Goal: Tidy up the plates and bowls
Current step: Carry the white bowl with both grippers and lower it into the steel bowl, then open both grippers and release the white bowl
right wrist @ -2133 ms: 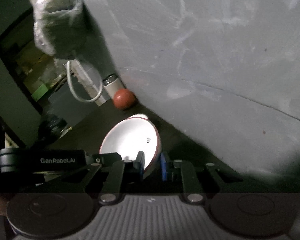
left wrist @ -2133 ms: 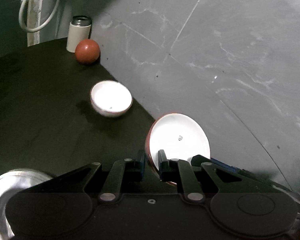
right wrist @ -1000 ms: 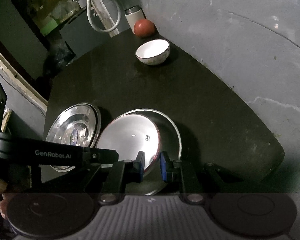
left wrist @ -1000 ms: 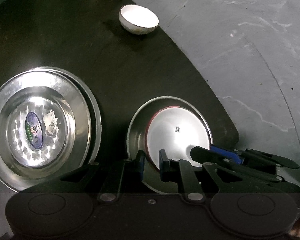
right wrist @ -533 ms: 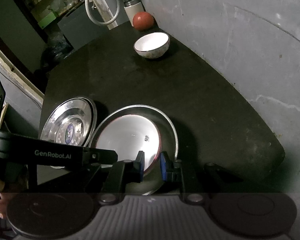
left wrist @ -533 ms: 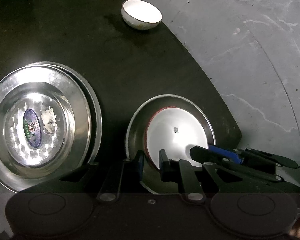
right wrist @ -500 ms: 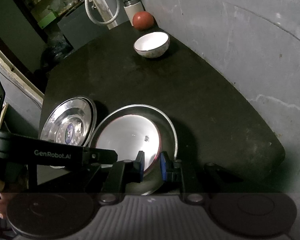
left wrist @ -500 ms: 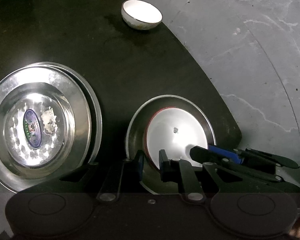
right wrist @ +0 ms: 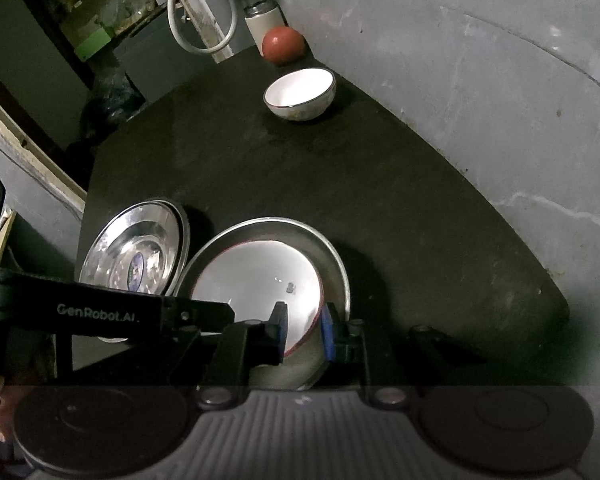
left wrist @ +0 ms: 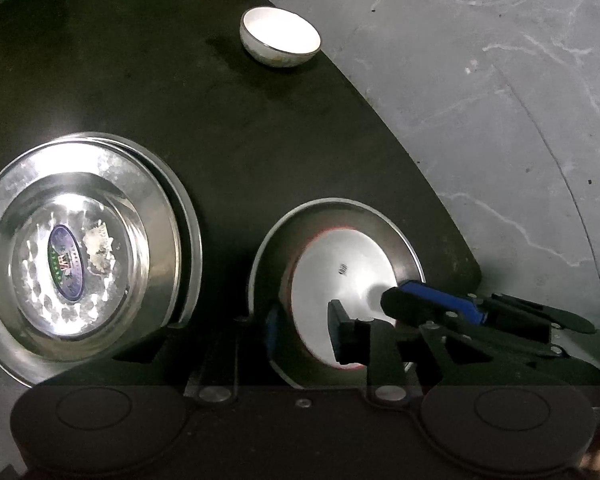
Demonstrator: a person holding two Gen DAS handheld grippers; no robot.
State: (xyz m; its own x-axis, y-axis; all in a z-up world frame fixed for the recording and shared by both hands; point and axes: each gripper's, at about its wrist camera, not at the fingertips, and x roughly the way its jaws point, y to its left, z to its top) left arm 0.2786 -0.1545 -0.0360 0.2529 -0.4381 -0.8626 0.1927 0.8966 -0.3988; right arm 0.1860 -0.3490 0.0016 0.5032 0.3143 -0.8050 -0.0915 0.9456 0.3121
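Placement step: red-rimmed white enamel plate (left wrist: pixel 340 276) sits in round steel pan (left wrist: pixel 404 240) on bench (left wrist: pixel 180 92); left tongs (left wrist: pixel 302 330) opening around its rim, right tongs (right wrist: pixel 303 330) clamped on it, so release and withdraw next.

"GenRobot.AI" stands in pale letters on the black arm of the left gripper (right wrist: pixel 304 330). The steel plate's (left wrist: pixel 4 208) oval blue sticker seems printed, but unreadable.

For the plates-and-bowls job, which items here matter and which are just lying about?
Part of the job:
- red-rimmed white plate
- steel plate under it
- stacked steel plates
- small white bowl

Lying about:
- red ball
- white canister
- white cable
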